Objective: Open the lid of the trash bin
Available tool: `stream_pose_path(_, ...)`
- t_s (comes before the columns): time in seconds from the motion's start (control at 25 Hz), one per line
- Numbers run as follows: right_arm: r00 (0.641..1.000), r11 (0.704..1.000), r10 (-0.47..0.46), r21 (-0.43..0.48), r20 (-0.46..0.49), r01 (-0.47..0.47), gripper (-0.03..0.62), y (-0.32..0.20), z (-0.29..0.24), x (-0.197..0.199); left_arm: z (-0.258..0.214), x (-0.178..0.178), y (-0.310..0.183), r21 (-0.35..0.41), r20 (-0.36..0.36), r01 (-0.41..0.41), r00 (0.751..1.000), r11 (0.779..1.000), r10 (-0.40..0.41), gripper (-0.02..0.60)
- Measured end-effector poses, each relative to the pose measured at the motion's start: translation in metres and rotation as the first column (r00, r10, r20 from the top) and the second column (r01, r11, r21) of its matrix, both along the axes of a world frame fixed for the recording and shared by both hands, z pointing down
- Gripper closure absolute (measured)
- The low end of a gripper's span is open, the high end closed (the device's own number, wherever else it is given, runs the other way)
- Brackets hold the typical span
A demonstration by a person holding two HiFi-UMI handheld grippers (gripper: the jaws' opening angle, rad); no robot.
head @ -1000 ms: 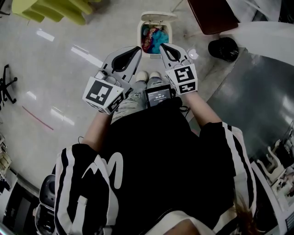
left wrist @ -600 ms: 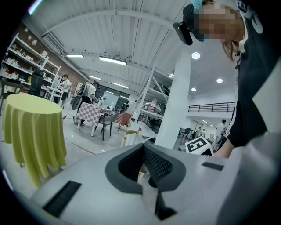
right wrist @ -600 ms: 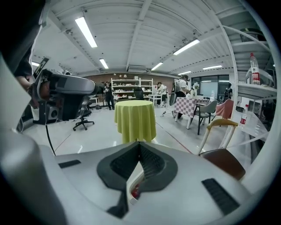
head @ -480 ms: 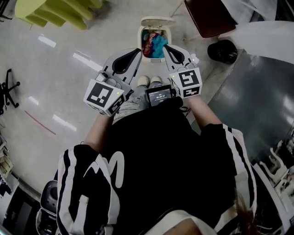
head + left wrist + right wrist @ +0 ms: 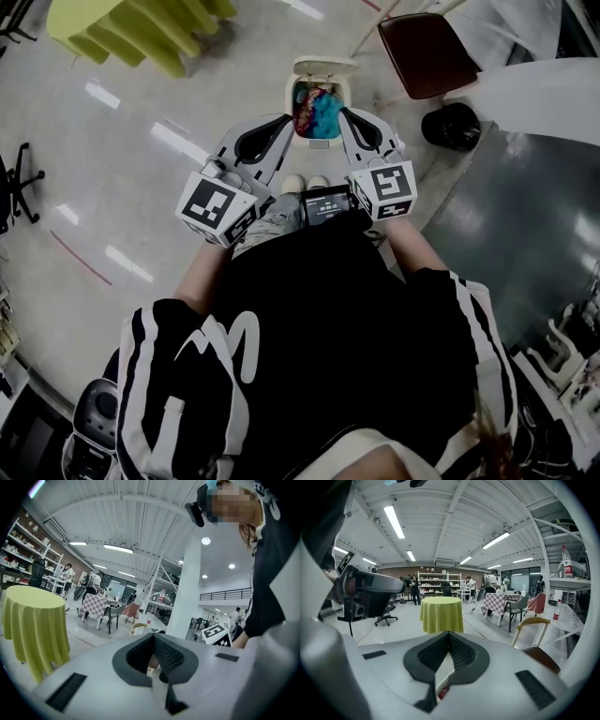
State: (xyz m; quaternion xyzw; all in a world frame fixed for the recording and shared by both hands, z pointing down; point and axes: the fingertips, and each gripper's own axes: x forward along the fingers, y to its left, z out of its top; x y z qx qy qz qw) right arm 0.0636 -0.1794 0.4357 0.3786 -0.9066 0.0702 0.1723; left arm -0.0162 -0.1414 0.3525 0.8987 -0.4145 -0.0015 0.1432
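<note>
Looking across a wide hall with a pale, glossy floor (image 5: 141, 103), mirroring the lamps as long bright streaks. Passing at the right into a darker grey surface (image 5: 525, 216). Bearing a round table (image 5: 440, 613) under a yellow-green cloth hanging nearly to the ground, and farther off a table with a checked cloth (image 5: 499, 603) and a grey chair (image 5: 518, 606) beside it. Showing also a chair with a brown seat (image 5: 427, 52) and a bent wooden back, and a black office chair (image 5: 386, 615). Lining the far brownish wall with open white shelves (image 5: 433, 581). Rising to a ribbed white ceiling (image 5: 454, 508) with strip lights (image 5: 396, 522) glowing. Including a broad white pillar (image 5: 187, 592), a railed gallery (image 5: 225, 594) and a few people (image 5: 96, 581) standing far off.
</note>
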Motion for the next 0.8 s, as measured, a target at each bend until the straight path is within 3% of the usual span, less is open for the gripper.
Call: stream_pose_path(0.8, 0.995, 0.995, 0.056, 0.078, 0.087, -0.063, 0.589, -0.01, -0.053, 0.018, -0.03, -0.005, -0.007, 0.048, 0.029, -0.003, 1.0, 0.999, 0.002, 0.574)
